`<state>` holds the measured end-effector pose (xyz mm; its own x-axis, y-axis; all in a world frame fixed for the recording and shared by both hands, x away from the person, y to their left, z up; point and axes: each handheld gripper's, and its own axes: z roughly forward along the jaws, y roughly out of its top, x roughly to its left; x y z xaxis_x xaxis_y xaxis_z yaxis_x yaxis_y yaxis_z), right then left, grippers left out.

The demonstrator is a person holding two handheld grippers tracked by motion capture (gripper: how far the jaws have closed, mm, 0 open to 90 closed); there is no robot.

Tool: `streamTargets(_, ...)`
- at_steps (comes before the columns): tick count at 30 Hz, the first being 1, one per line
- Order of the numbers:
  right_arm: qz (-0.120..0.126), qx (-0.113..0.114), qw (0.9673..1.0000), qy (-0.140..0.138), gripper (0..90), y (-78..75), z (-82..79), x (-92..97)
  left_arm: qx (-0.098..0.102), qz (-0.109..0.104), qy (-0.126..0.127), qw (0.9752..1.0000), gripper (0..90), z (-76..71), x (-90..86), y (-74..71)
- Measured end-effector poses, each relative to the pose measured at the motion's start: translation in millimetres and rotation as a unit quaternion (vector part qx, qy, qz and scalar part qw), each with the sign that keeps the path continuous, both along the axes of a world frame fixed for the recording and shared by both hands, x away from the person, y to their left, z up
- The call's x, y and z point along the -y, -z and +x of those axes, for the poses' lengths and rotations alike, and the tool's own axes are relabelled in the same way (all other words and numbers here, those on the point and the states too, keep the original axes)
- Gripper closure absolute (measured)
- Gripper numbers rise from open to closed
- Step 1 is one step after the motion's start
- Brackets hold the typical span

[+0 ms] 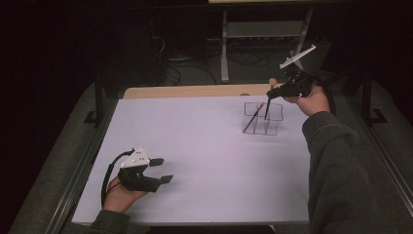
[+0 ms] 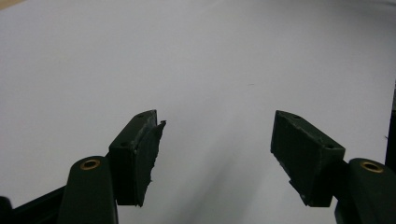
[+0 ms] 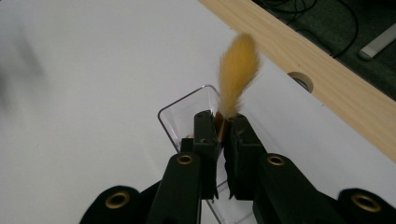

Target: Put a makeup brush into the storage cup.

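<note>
Lab: white test table [image 1: 195,146], floor cables [image 1: 185,68].

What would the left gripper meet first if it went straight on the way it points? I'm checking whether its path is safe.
Probably nothing: the left gripper, open, points low across the bare white tabletop. Its own view looks free ahead; the clear plastic compartment organizer seems to stand off that line, though depth is hard to judge.

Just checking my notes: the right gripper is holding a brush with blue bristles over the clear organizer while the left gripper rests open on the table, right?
Not quite. The brush has yellow bristles, as the right gripper view shows. The rest stands: right gripper over the clear organizer, left gripper open.
</note>
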<state>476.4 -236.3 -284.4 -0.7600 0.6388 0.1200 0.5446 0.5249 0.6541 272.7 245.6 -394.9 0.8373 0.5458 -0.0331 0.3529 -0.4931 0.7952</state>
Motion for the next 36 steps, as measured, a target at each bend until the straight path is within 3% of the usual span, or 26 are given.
streamTargets(36, 0.009, -0.013, 0.9998, 0.009, 82.6, 29.6, -3.2, 3.7, -0.004, 0.005, 0.002, 1.0000, 31.6, -1.0, 2.1, 1.4)
